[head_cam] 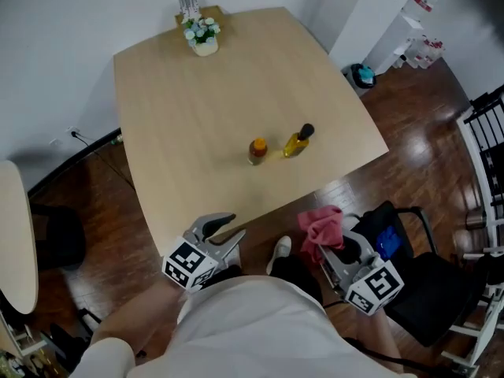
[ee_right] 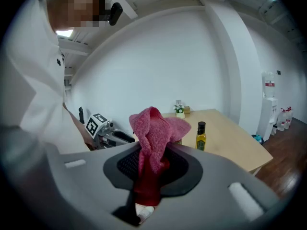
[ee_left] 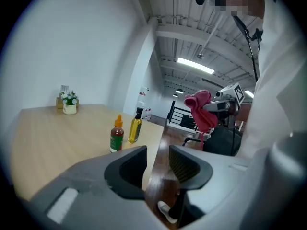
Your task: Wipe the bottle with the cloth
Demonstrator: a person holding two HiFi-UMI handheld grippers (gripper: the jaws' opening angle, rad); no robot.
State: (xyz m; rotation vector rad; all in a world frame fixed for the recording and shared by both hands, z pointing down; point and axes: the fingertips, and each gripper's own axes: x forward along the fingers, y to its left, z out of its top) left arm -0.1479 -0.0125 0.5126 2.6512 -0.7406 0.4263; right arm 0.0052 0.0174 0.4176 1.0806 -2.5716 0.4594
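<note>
Two bottles stand near the front right of the light wooden table (head_cam: 181, 116): a yellow oil bottle (head_cam: 298, 141) with a black cap and, to its left, a red sauce bottle (head_cam: 257, 150) with an orange cap. Both show in the left gripper view, the oil bottle (ee_left: 135, 126) just right of the sauce bottle (ee_left: 116, 134). My left gripper (head_cam: 236, 225) hangs at the table's front edge with a narrow gap and nothing between its jaws (ee_left: 158, 152). My right gripper (head_cam: 331, 244) is off the table's front right, shut on a pink cloth (head_cam: 321, 227) that bunches up above its jaws (ee_right: 153, 157).
A small white pot of flowers (head_cam: 205, 36) stands at the table's far edge. A black chair (head_cam: 429, 286) is to my right on the dark wood floor. A round table's edge (head_cam: 17, 235) shows at the left. Water bottles (head_cam: 425, 50) stand far right.
</note>
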